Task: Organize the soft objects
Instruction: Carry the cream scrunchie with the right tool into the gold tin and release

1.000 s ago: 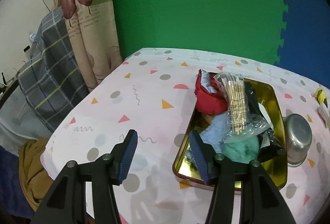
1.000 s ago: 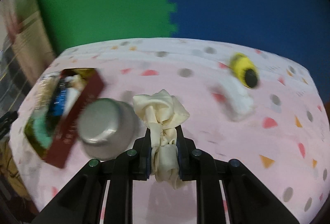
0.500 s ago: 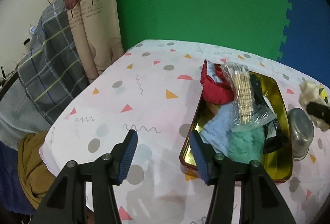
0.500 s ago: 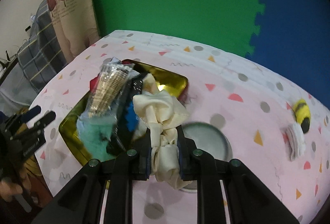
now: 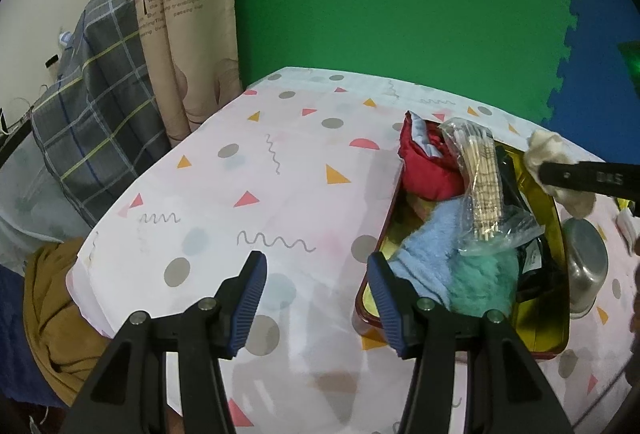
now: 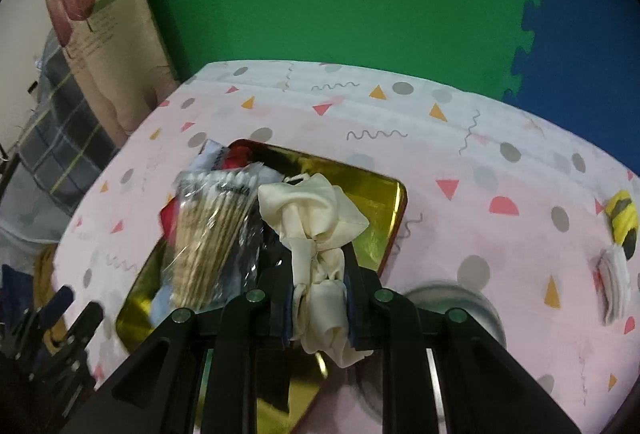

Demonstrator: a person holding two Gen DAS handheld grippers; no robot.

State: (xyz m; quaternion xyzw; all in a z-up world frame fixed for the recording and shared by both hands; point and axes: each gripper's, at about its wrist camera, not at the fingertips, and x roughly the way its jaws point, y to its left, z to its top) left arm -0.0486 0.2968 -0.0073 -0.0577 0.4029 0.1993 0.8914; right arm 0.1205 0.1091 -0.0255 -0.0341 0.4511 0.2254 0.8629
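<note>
The right gripper clamps a crumpled cream satin cloth (limp, light, likely slippery) by its bunched middle. It hangs above the gold rectangular metal tray. The left gripper waits parted, holding nothing.

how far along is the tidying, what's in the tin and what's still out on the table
Done: the gold tin already holds a red pouch, blue towel, teal fluffy piece and a bag of cotton swabs. In hand: the right tongs grip a cream cloth above the tin. Left: the bee plush and white pads sit on the table; the left tongs are empty.

The right gripper clamps a cream cloth above the gold tray of soft items.
</note>
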